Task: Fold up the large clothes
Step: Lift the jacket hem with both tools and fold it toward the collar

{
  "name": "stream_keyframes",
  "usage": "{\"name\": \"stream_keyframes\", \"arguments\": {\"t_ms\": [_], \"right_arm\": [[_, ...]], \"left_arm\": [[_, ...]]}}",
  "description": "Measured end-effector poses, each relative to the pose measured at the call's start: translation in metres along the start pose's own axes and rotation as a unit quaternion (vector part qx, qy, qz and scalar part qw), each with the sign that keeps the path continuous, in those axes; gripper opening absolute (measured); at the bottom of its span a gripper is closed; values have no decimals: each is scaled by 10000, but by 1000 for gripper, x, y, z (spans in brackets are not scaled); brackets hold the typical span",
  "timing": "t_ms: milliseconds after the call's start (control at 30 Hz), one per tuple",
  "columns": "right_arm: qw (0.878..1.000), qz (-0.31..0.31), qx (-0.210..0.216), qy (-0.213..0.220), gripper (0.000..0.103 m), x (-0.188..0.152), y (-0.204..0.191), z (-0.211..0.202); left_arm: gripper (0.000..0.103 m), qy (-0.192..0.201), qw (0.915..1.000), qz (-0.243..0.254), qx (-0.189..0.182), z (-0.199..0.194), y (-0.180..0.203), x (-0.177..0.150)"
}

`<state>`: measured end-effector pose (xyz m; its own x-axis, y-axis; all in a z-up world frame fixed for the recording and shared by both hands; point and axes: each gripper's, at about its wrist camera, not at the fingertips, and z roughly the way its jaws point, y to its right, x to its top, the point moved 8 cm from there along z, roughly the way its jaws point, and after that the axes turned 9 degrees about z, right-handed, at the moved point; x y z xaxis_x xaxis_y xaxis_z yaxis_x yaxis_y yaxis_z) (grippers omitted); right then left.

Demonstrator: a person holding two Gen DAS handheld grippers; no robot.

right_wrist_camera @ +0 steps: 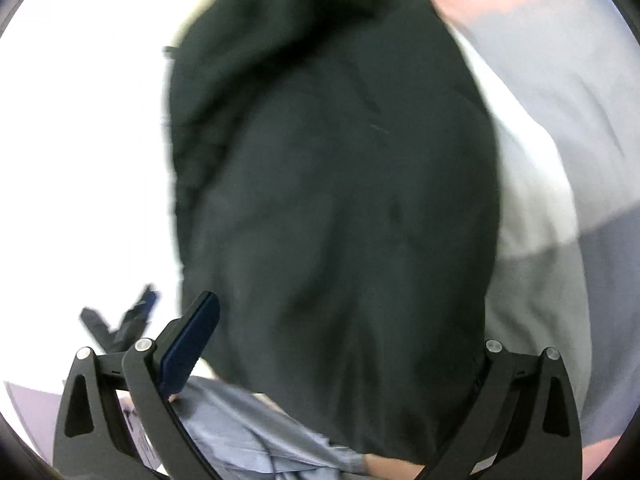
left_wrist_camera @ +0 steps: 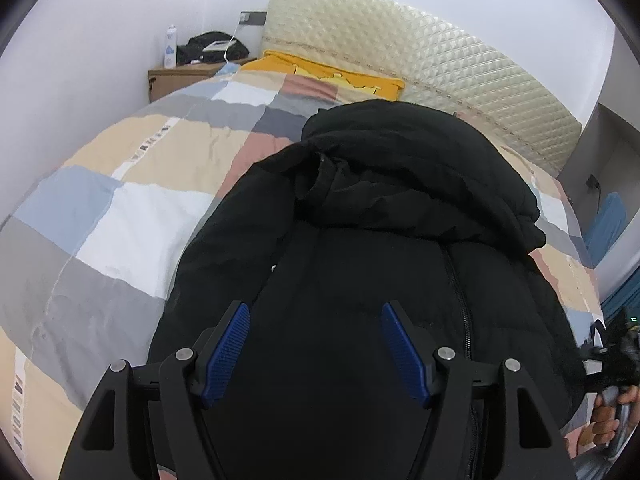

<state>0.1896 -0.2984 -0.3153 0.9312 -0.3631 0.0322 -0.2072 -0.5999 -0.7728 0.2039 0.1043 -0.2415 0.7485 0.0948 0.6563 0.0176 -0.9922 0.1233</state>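
One black padded jacket (left_wrist_camera: pixel 360 240) lies on the bed, spread over a patchwork quilt (left_wrist_camera: pixel 120 208) of beige, grey, white, pale blue and dusty pink squares. The jacket's shell is matte and soft, puffed into rounded bulges, with a dark zipper (left_wrist_camera: pixel 460 300) running down its front and a crumpled hood (left_wrist_camera: pixel 400 152) bunched at the end nearer the headboard. Beyond the jacket stands a cream headboard (left_wrist_camera: pixel 420 52) with a quilted diamond pattern, and a yellow pillow (left_wrist_camera: pixel 332 76) lies at its foot. Beside the headboard a brown bedside cabinet (left_wrist_camera: pixel 180 78) carries a white bottle (left_wrist_camera: pixel 171 46) and a dark bundle.

Over the jacket's lower part the left gripper (left_wrist_camera: pixel 316 352) has its jaws partly open, their ribbed blue pads (left_wrist_camera: pixel 228 352) clear of the fabric, with nothing clamped between them. In the right wrist view, which is blurred, the right gripper (right_wrist_camera: pixel 340 360) hovers over the jacket's smooth dark surface with its jaws spread very wide; only one blue pad (right_wrist_camera: pixel 192 344) shows, the other being hidden behind the cloth, and no grip on the jacket is apparent. A hand (left_wrist_camera: pixel 608 420) grips that tool's handle just beside the jacket's edge.
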Motion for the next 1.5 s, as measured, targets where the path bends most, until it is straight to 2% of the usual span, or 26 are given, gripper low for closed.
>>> {"name": "stream_keyframes", "arguments": {"t_ms": [67,167,200,300,367,433,500,600,700,767,867,933,1000,1067,1167,1200,1233,1267,1300,1333,1367,1467,1500], "right_arm": [[9985,-266,465,138,100,-4,-20,-15],[9951,-418,848,290,100,-3,-33,-32],[9945,-442,895,327,100,-4,-36,-34],[9964,-401,679,305,97,-5,-30,-28],[9978,-361,489,274,86,-5,-25,-27],[9989,-306,264,230,62,-4,-16,-20],[9993,-336,3,152,48,-5,-10,-16],[9989,-379,39,270,16,-2,-8,-24],[9977,-507,159,430,12,1,-11,-34],[9966,-598,234,520,11,0,-14,-36],[9964,-507,331,590,11,3,-12,-41],[9975,-353,304,539,11,6,-6,-38],[9986,-140,182,484,14,7,1,-31],[9988,4,136,462,15,7,5,-26],[9986,232,-59,475,22,7,16,-23],[9985,278,-105,468,31,7,18,-21],[9983,321,-120,466,50,7,19,-21],[9981,393,-99,465,62,7,20,-20],[9976,495,-46,476,79,8,21,-17],[9973,552,-25,486,82,8,22,-16],[9972,581,-34,468,82,8,22,-14],[9960,792,-87,399,84,7,30,-7],[9940,993,-170,418,84,8,40,-7]], "left_arm": [[68,-89,9999,-77,-101,4,-1,-2],[68,-183,9995,-166,-220,8,-2,-3],[68,-214,9992,-194,-272,9,-2,-4],[68,-222,9985,-285,-404,10,-3,-4],[68,-118,9985,-231,-472,5,0,-3],[68,-137,9974,-160,-682,3,6,-3],[68,-197,9974,-120,-685,1,6,-4],[68,-414,9970,-15,-651,0,2,-4],[68,-599,9963,277,-549,-3,-6,0],[68,-752,9953,316,-528,0,-17,1],[69,-1064,9923,98,-619,10,-44,-2],[72,-1236,9912,184,-431,20,-62,-6],[73,-1372,9902,-240,-95,32,-87,-13],[73,-1564,9857,-592,-190,40,-98,-20],[76,-1545,9827,-991,-240,41,-111,-22],[78,-1572,9812,-1082,-281,41,-113,-24],[78,-1662,9780,-1201,-381,44,-114,-29],[78,-1792,9731,-1345,-534,47,-114,-35],[78,-1886,9690,-1457,-652,49,-114,-40],[78,-2050,9612,-1650,-831,54,-115,-47],[78,-2141,9570,-1751,-878,56,-119,-50],[86,-2366,9418,-2074,-1185,63,-120,-60],[86,-2469,9339,-2211,-1342,66,-119,-65]]}}
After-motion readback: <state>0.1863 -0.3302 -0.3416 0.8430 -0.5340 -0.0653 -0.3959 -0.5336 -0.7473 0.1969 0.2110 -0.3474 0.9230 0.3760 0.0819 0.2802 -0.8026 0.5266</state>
